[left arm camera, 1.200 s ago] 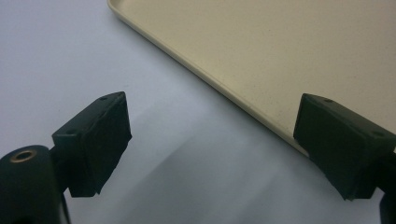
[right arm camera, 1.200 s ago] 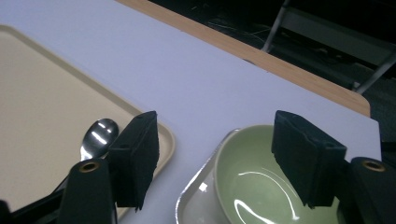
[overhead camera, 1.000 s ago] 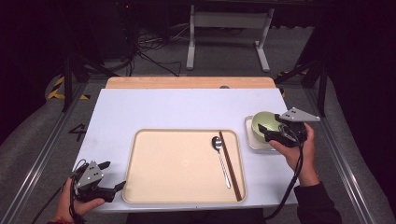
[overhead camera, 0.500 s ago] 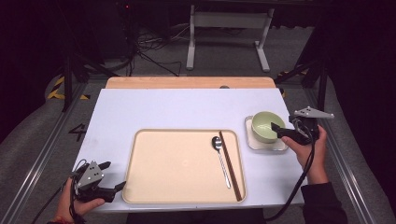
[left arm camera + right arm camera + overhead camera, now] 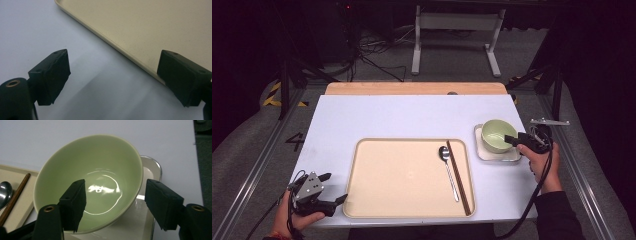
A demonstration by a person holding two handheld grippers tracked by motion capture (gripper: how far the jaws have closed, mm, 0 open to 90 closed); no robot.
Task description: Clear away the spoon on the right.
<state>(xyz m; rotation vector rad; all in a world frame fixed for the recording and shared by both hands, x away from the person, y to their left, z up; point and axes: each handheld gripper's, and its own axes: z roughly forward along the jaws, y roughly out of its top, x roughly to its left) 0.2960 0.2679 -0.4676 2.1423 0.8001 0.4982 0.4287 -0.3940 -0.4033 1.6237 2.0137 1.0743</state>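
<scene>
Astride bowl point(image 5: 90, 182) rim, right gripper point(image 5: 115, 202)

The pale lilac rectangular worktop point(image 5: 377, 120) carries a large beige plastic tray point(image 5: 402, 175) near its front edge and, just beside it, a small white square dish point(image 5: 497, 156).

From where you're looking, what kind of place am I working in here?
Most likely a lab or recording workspace, not a kitchen or dining room: a white table on a metal frame rail, loose cables on the grey floor behind, and dark surroundings. The tray and green bowl look staged.
</scene>
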